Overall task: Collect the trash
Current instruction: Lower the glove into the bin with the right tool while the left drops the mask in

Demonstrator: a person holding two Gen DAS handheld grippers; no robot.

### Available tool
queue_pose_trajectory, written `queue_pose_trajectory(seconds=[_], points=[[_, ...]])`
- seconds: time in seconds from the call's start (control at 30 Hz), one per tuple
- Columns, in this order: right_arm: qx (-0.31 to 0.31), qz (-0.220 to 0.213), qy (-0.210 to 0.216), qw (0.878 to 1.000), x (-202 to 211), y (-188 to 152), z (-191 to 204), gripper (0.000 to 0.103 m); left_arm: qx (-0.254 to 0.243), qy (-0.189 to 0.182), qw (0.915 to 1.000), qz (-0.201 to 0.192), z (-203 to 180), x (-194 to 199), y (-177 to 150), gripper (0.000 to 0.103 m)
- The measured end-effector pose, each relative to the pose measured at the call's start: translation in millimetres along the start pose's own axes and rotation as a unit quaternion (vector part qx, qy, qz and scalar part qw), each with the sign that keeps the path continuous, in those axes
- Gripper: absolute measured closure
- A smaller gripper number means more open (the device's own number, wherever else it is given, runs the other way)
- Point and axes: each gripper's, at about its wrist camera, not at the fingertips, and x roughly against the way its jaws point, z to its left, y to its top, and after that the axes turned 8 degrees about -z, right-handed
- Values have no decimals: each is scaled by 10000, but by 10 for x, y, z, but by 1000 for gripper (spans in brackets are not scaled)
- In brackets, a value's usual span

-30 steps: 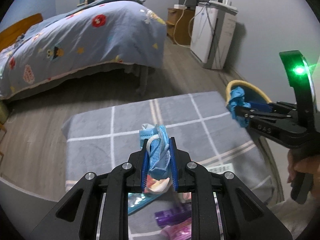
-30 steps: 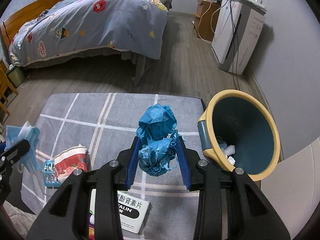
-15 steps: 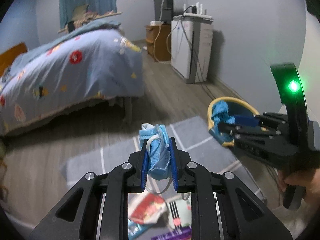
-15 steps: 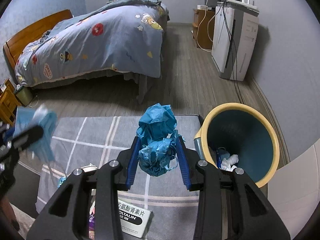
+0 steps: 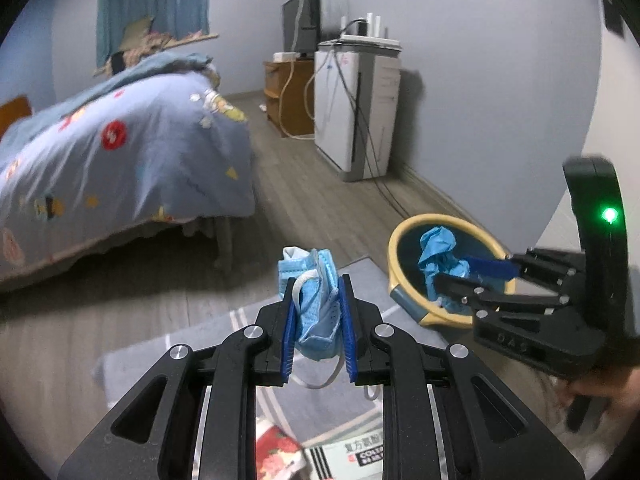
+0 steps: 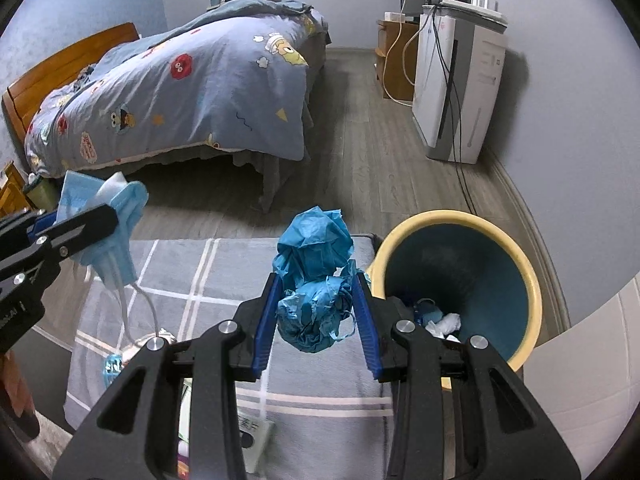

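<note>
My left gripper (image 5: 317,308) is shut on a light blue face mask (image 5: 314,304) and holds it up above the grey checked mat (image 5: 248,320); it also shows at the left of the right wrist view (image 6: 100,224). My right gripper (image 6: 316,308) is shut on a crumpled blue paper ball (image 6: 314,276), held above the mat just left of the yellow-rimmed teal trash bin (image 6: 516,248). In the left wrist view the paper ball (image 5: 438,252) sits in front of the bin's (image 5: 404,236) opening. The bin holds some white and blue scraps (image 6: 440,320).
On the mat lie a white box with printed text (image 5: 360,452), a red-patterned wrapper (image 5: 280,448) and a small blue item (image 6: 112,364). A bed with a blue quilt (image 6: 180,92) stands behind. A white appliance with cables (image 6: 456,88) stands by the right wall.
My left gripper has risen and swung right toward the bin with the mask. My right gripper has moved a little nearer the bin with the paper ball.
</note>
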Motion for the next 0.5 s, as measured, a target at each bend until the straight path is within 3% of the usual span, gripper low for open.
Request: queue_pose_trajectory(seconds=[0.37, 0.5], points=[[446, -233, -212, 9985, 141, 225, -321, 67, -516, -33, 9986, 55, -238, -141, -37, 82], [30, -242, -144, 9996, 139, 307, -606, 67, -521, -71, 9985, 118, -296, -231, -42, 82]])
